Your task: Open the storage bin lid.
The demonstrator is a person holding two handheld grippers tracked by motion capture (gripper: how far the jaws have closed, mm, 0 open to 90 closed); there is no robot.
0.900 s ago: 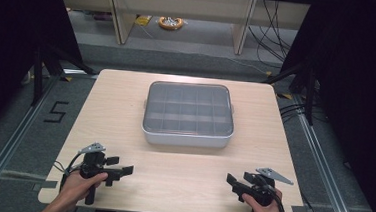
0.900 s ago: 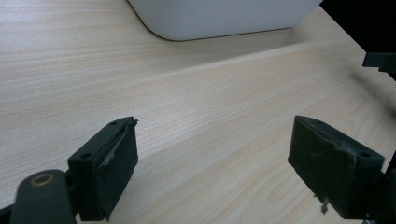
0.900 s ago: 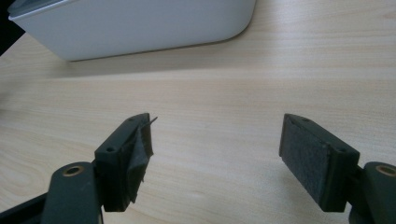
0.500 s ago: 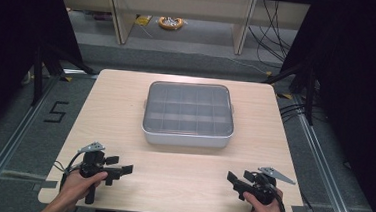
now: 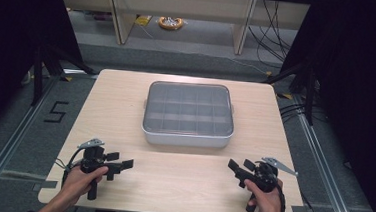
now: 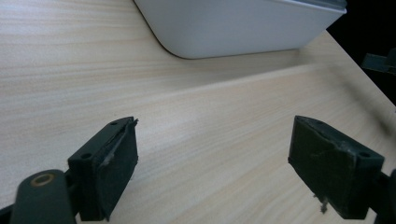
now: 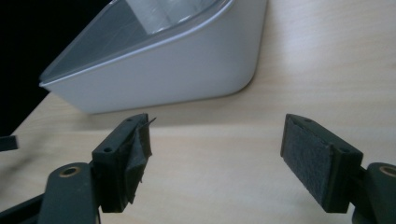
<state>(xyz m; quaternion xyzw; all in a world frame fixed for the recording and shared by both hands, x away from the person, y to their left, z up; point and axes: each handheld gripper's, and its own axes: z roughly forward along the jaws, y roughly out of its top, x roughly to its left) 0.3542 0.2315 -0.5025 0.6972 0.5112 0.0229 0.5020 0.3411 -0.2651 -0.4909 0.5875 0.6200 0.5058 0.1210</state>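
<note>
Currently my left tongs (image 5: pixel 128 164) and right tongs (image 5: pixel 233 165) hover wide open and empty near the surface's (image 5: pixel 181 180) front edge. Lidded box (image 5: pixel 189 115) sits centred, well apart. I judge a level, symmetric approach to its sides safest.

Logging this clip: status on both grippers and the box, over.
Left gripper open, empty, near table edge. Right gripper open, empty, likewise. Lidded compartment box mid-table, untouched. Nothing between grippers and box.

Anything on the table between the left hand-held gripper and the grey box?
Nothing: in the left gripper view, bare wood runs from the open left hand-held gripper to the grey box. The high view shows the same.
</note>
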